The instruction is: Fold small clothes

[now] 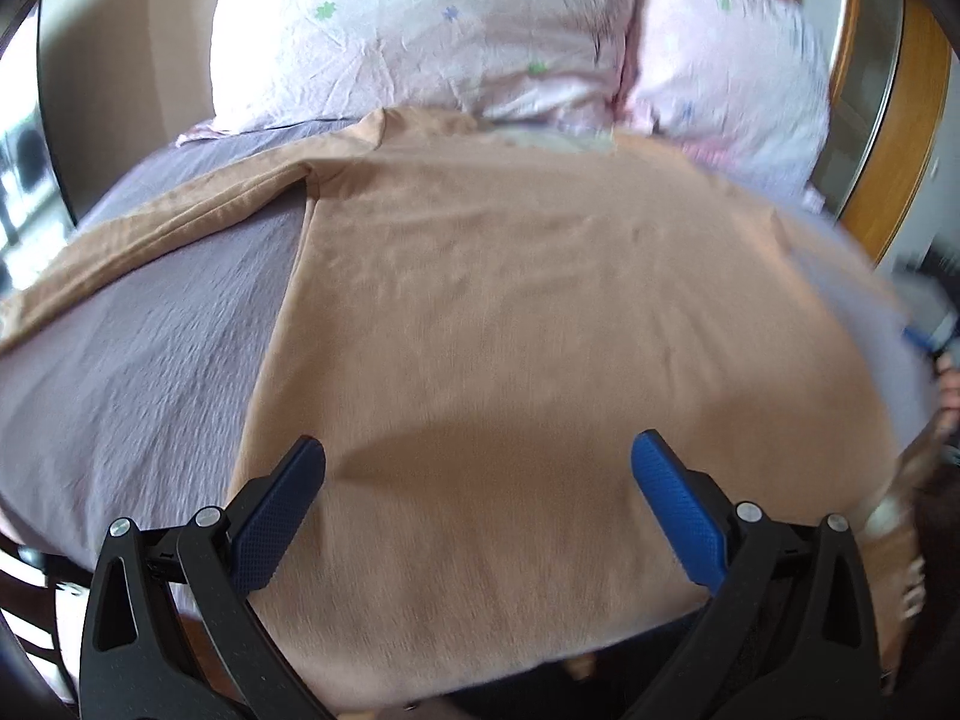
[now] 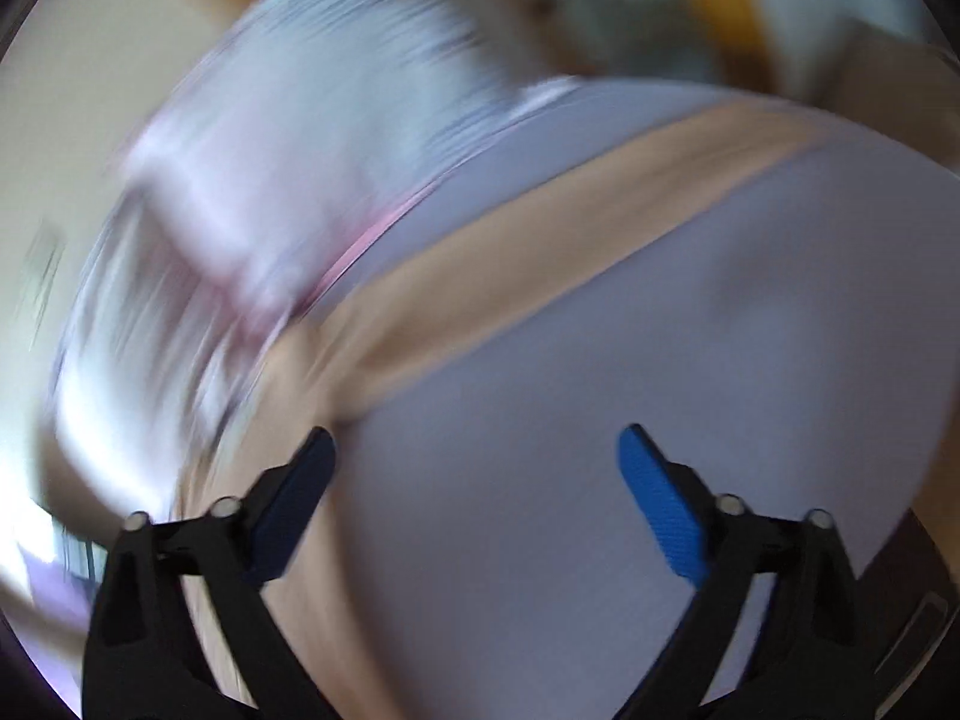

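Tan shirt (image 1: 510, 312) lies spread flat on the bed (image 1: 138, 348), over a grey-lilac sheet. Body of the shirt fills the mid of the left wrist view; one sleeve (image 1: 150, 228) runs out to the left across the sheet. Two pale pink pillows (image 1: 420, 30) sit at the far end, just past the shirt's top edge. Wood frame (image 1: 900, 138) at far right.

Left gripper (image 1: 477, 468) hovers over the shirt's near part, fingers wide apart, nothing between them; can't tell if tips touch the cloth.

Right wrist view is heavily blurred. Right gripper (image 2: 477, 456) also wide open, holding nothing, over bare sheet (image 2: 690, 420) w/ a tan strip of the shirt (image 2: 480, 276) crossing diagonally ahead of it; left fingertip (image 2: 312, 456) sits near the strip's lower end. Pink bedding smeared at upper left (image 2: 240, 180). Contact w/ cloth not readable here.
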The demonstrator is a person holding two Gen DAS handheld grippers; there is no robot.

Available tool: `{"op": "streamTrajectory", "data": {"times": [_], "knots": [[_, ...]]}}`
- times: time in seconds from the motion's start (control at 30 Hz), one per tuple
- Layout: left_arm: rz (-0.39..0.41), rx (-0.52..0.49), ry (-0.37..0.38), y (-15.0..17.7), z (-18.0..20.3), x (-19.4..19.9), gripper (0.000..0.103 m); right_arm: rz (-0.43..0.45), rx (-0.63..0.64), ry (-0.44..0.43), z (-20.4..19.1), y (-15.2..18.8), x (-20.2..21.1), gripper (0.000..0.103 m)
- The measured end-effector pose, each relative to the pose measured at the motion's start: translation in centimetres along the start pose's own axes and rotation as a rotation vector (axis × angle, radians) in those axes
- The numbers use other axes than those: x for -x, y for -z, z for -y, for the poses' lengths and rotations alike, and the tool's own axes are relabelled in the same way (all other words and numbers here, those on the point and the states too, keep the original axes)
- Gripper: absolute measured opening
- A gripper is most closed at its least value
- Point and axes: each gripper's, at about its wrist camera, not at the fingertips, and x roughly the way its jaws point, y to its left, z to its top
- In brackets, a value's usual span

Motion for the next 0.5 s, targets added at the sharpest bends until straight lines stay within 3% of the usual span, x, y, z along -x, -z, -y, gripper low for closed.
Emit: {"op": "streamTrajectory", "data": {"times": [0.13, 0.2, 0.3, 0.37, 0.4, 0.43, 0.5], "knots": [[0.096, 0.134, 0.151, -1.9, -3.3, 0.7, 0.102, -0.009, -0.259, 0.02, 5.7, -5.3, -2.6, 0.075], [0.124, 0.166, 0.162, -2.7, -4.5, 0.9, 0.102, 0.023, -0.321, 0.006, 7.1, -7.2, -3.3, 0.073], [0.15, 0.185, 0.114, -3.7, -5.8, 0.9, 0.102, 0.036, -0.356, -0.032, 7.8, -8.9, -4.7, 0.071], [0.158, 0.201, 0.097, -4.2, -7.1, 1.0, 0.102, 0.057, -0.398, -0.042, 8.4, -9.4, -5.7, 0.053], [0.159, 0.212, 0.099, -4.3, -7.8, 0.9, 0.102, 0.046, -0.412, -0.017, 8.7, -9.7, -6.3, 0.019], [0.16, 0.224, 0.107, -4.5, -8.5, 0.9, 0.102, 0.031, -0.418, 0.004, 8.8, -10.1, -6.8, 0.006], [0.176, 0.266, 0.133, -4.8, -10.7, 1.2, 0.102, 0.055, -0.361, 0.03, 7.0, -10.4, -6.5, 0.006]]}}
